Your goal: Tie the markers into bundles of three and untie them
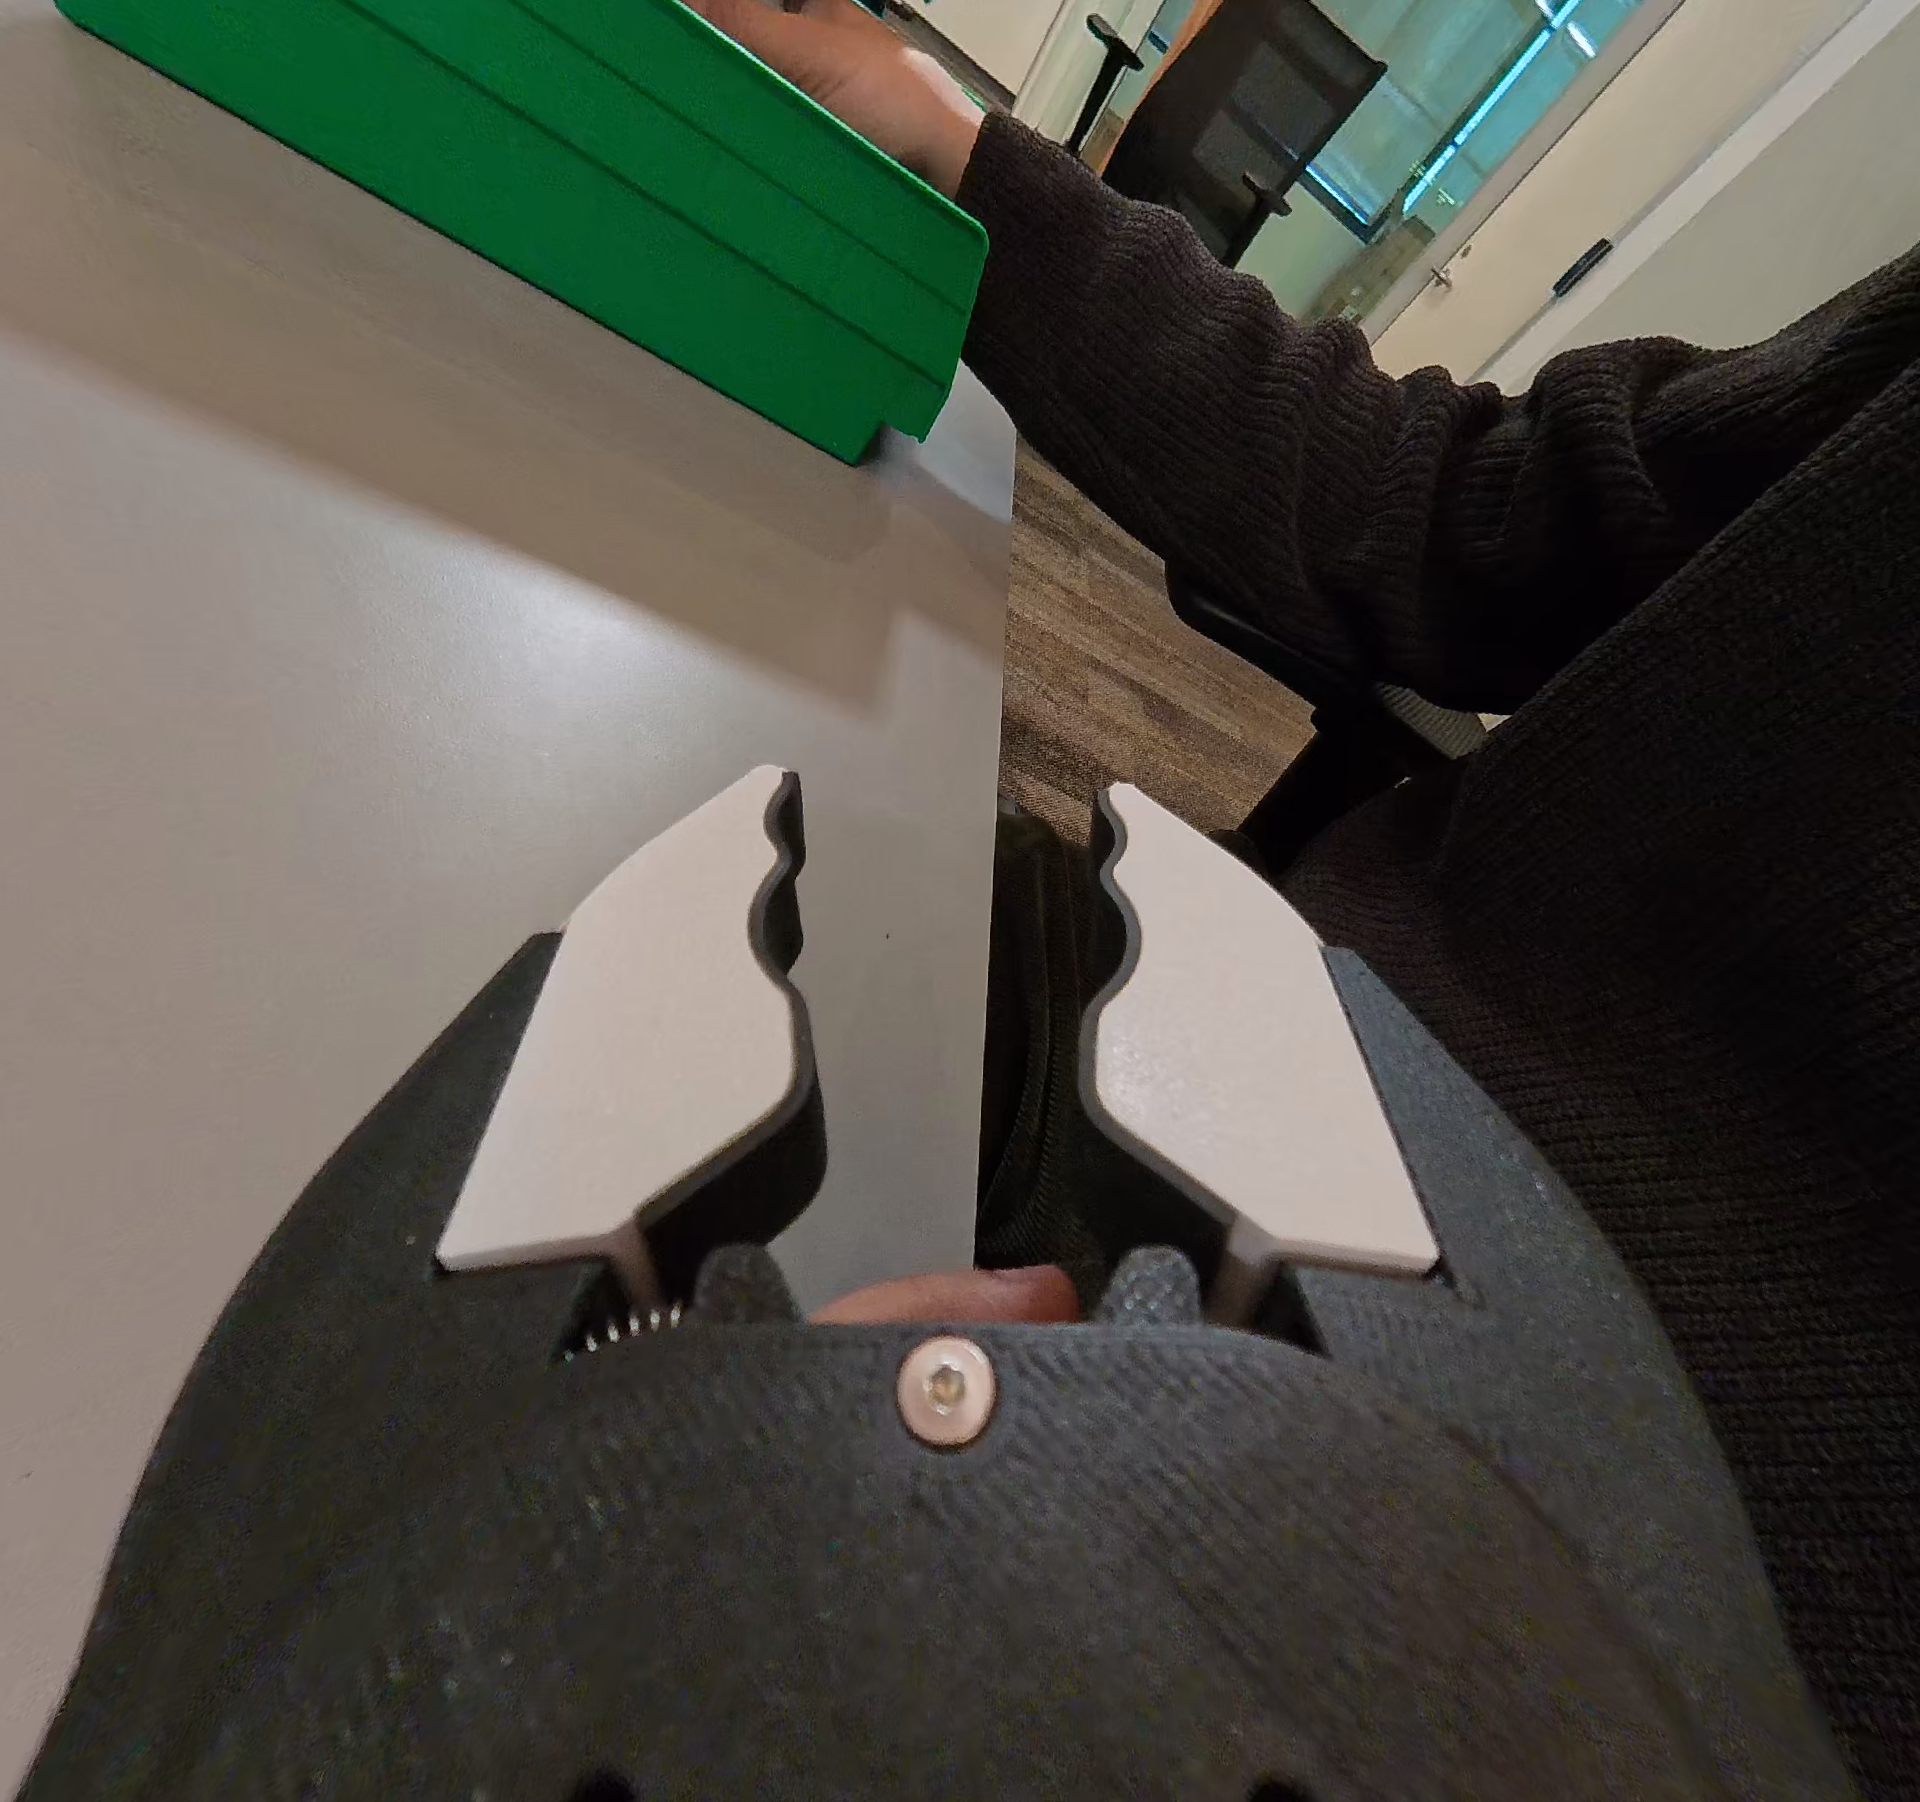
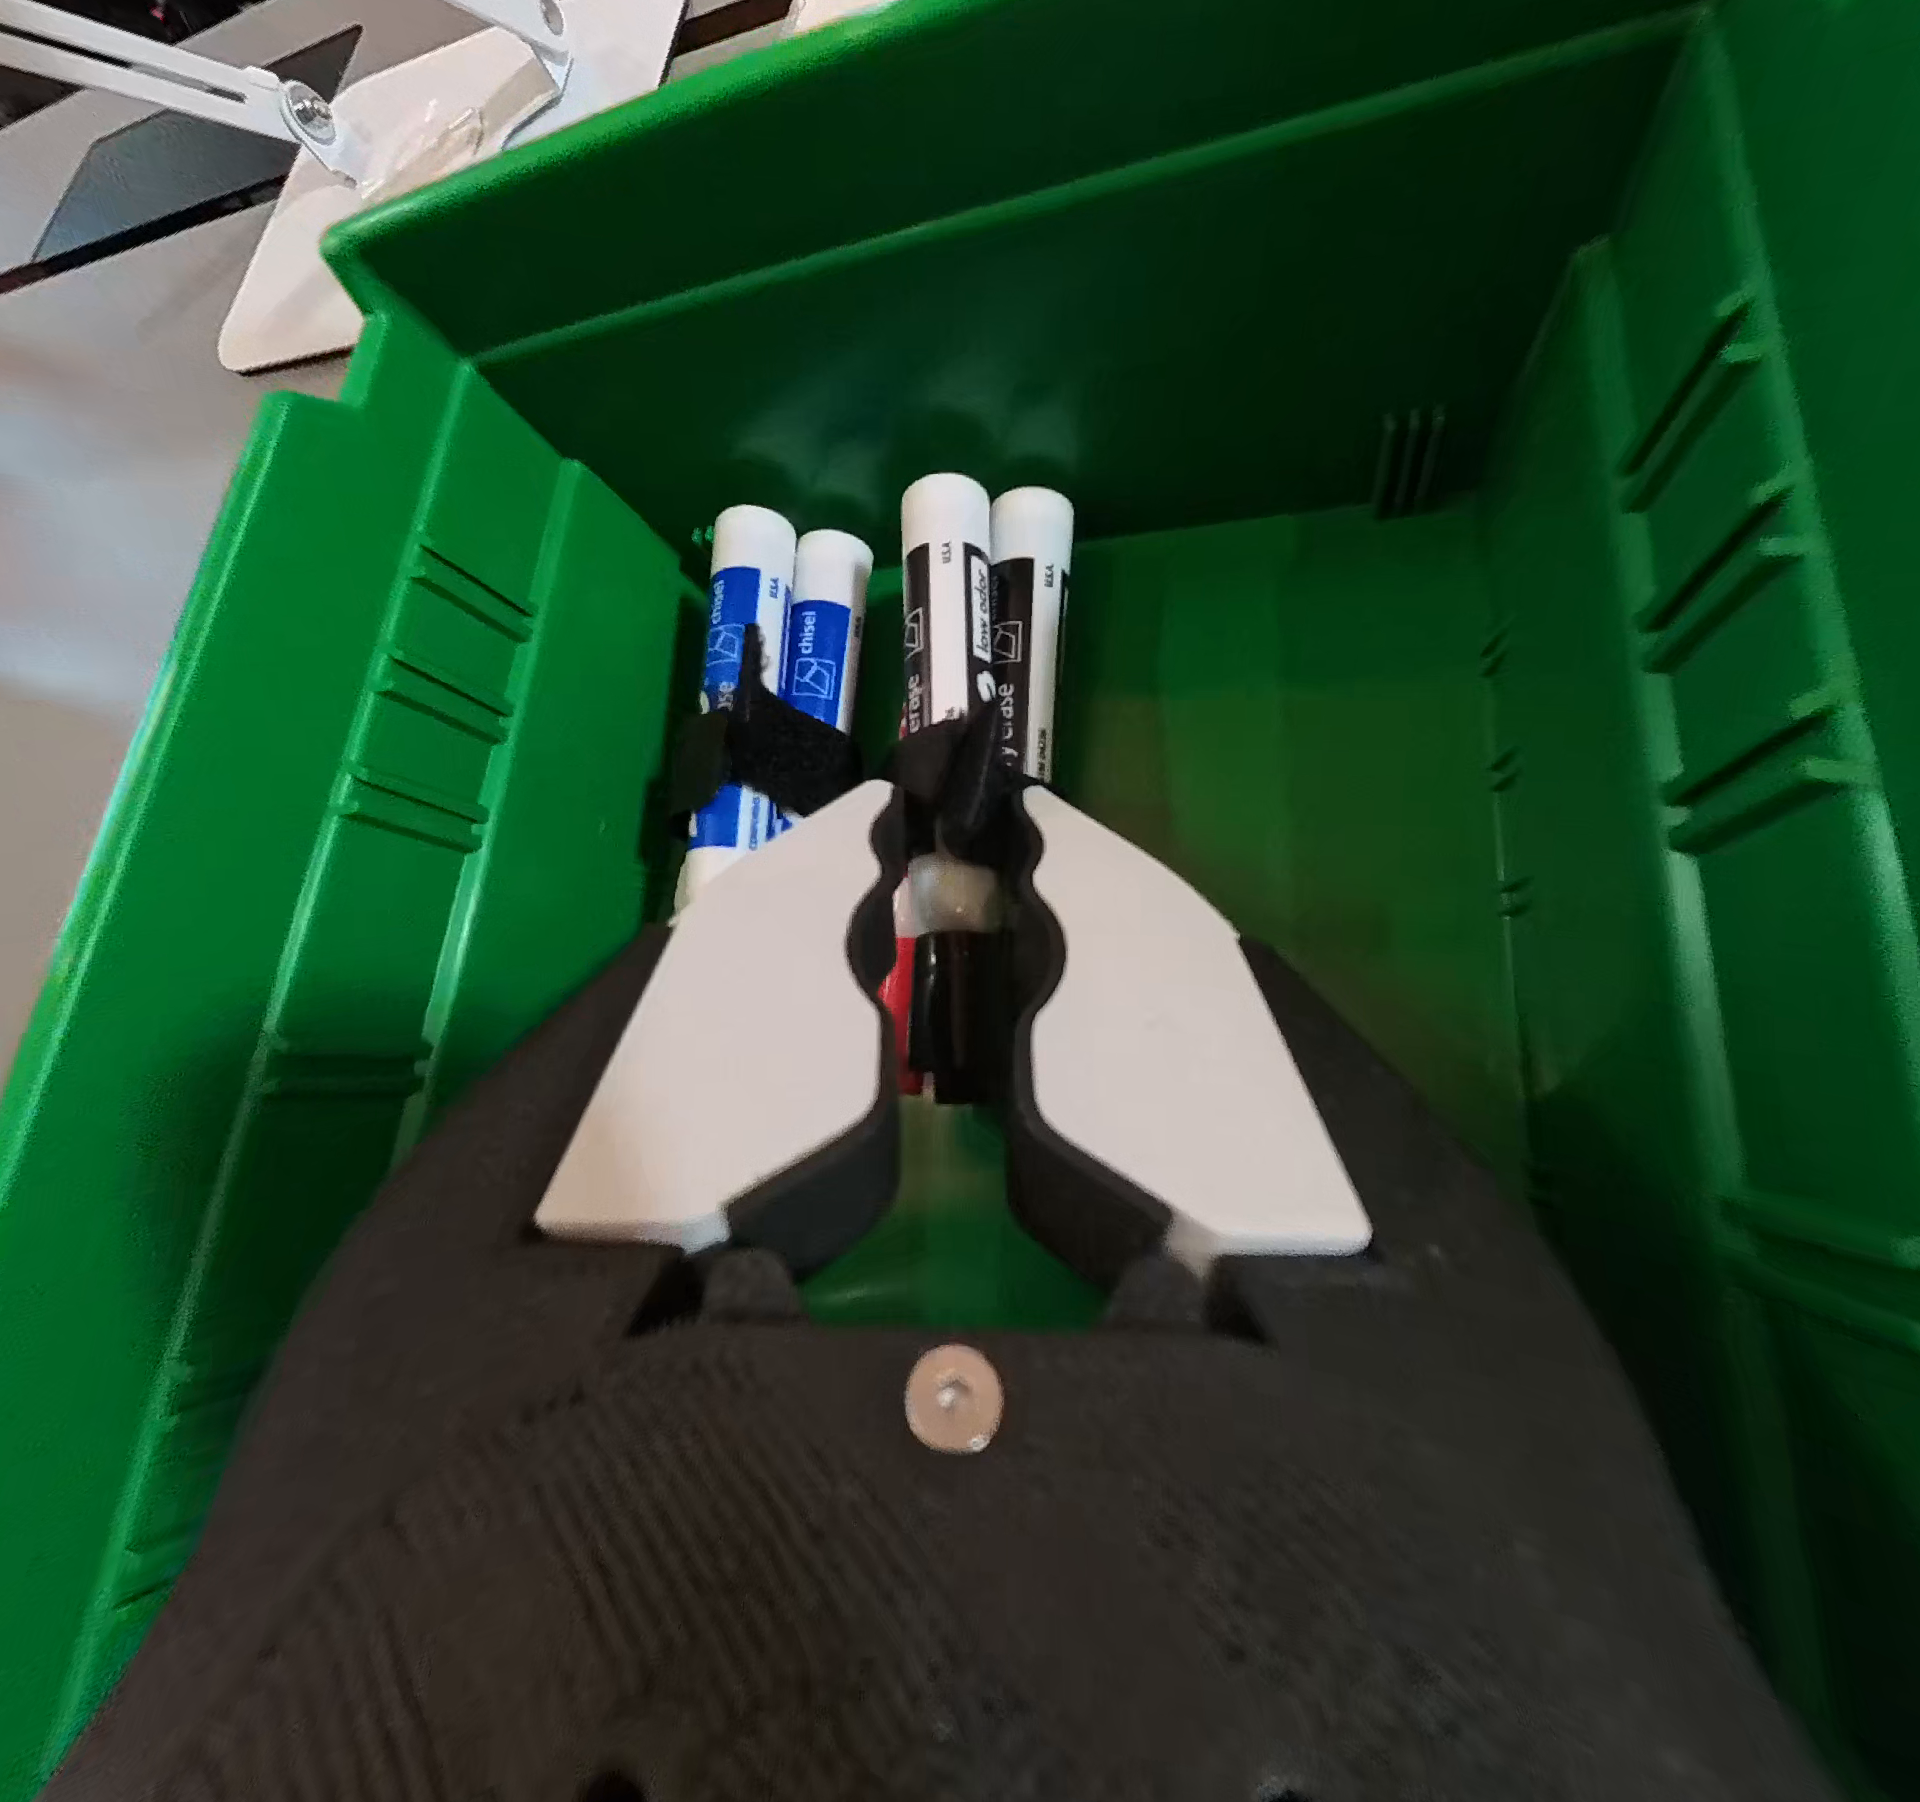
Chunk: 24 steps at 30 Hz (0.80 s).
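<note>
The left gripper is released and holds nothing. Its jaws stand apart over the near edge of the table, well apart from everything else. Farther along the table sits the green bin, and a hand in a dark sleeve reaches into it from the right.

The right gripper is inside the bin, clenched on a bundle of black markers. Its tips meet the bundle at the black strap, with the capped ends lying back between the jaws. A bit of red shows there too; what it is I cannot tell. The grip looks centred on the strap. A strapped bundle of blue markers lies just left, against the bin's left wall. Beyond the far wall stands a white stand base.
</note>
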Tool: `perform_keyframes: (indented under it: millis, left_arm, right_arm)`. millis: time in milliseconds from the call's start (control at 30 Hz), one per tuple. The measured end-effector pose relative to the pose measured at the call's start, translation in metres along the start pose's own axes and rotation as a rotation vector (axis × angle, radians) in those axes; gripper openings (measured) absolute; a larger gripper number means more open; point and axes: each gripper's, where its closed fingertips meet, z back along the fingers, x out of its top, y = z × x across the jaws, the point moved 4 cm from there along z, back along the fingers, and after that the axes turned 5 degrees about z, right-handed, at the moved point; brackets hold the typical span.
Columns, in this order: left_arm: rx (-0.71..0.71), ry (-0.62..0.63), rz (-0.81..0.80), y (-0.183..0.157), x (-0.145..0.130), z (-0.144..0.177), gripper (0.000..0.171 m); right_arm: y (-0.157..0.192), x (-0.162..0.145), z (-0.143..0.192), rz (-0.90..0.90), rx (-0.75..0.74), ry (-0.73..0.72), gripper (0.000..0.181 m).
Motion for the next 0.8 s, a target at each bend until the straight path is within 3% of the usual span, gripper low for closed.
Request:
perform_keyframes:
  millis: [800]
  left_arm:
    - [0.017,0.019,-0.001,0.0010,-0.0044,-0.0006,0.055]
  right_arm:
    - [-0.0043,0.0032,-0.0015,-0.043,0.044,-0.020,0.021]
